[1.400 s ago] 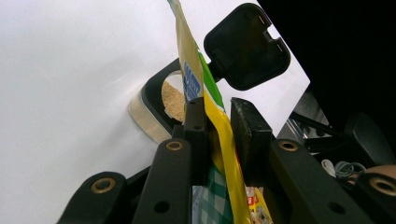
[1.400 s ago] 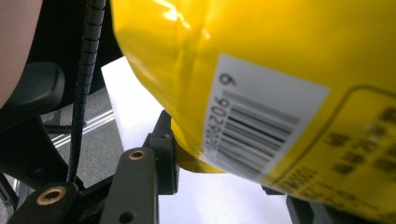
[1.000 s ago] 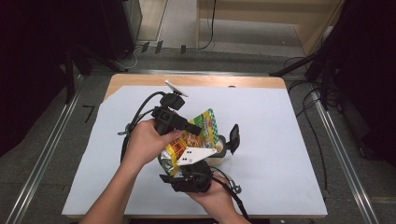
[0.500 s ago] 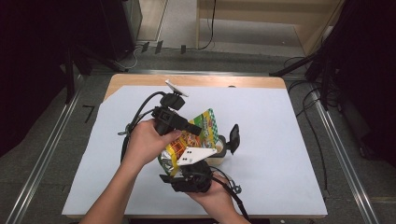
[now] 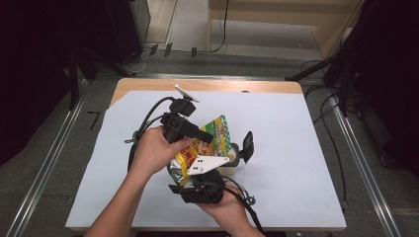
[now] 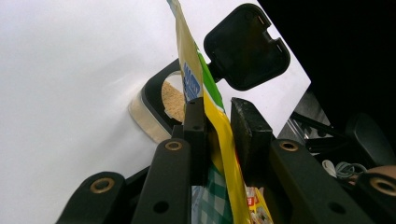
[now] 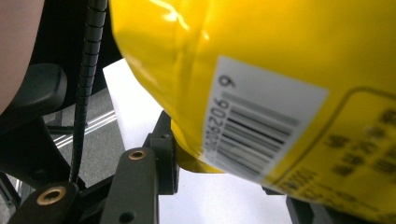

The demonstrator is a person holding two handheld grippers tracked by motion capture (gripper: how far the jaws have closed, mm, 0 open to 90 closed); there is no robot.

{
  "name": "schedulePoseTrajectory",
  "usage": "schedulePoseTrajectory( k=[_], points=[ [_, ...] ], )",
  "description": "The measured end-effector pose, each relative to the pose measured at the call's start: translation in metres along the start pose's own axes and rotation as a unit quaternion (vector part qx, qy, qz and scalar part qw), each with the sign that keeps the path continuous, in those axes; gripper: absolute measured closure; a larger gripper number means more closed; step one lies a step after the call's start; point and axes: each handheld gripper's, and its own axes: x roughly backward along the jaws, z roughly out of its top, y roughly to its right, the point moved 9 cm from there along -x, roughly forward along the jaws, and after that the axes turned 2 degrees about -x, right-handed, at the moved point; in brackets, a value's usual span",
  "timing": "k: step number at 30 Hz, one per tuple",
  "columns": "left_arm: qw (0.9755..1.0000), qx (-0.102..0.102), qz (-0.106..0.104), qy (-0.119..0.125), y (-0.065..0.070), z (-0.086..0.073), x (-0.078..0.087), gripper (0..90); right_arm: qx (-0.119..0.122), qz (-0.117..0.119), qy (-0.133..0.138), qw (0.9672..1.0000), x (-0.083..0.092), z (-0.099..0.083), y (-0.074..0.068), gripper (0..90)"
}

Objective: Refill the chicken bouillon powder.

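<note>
A yellow and green snack bag (image 5: 217,132) is held tilted above the white table sheet between both grippers. My left gripper (image 5: 206,138) is shut on the bag's upper edge; in the left gripper view the bag (image 6: 189,56) runs up between the two pads (image 6: 194,126). My right gripper (image 5: 187,172) is shut on the bag's lower end, where the yellow back with a barcode (image 7: 261,93) sits between its jaws. Under the bag's far end stands a low clear container (image 6: 159,107) with brown crumbs inside and its black lid (image 6: 245,46) flipped open.
A white sheet (image 5: 296,148) covers the wooden table (image 5: 207,85). Black cables trail from both grippers across the sheet near the person's hands. Metal rails and dark floor border the table at left and right.
</note>
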Motion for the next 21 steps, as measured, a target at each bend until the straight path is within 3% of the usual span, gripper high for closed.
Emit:
schedulePoseTrajectory(
  k=[21],
  points=[
    [1.0000, -0.002, 0.002, 0.000, 0.0018, 0.0001, -0.0002, 76.8, -0.002, 0.000, 0.002, 1.0000, -0.0003, 0.0003, -0.0006, 59.3]
  ],
)
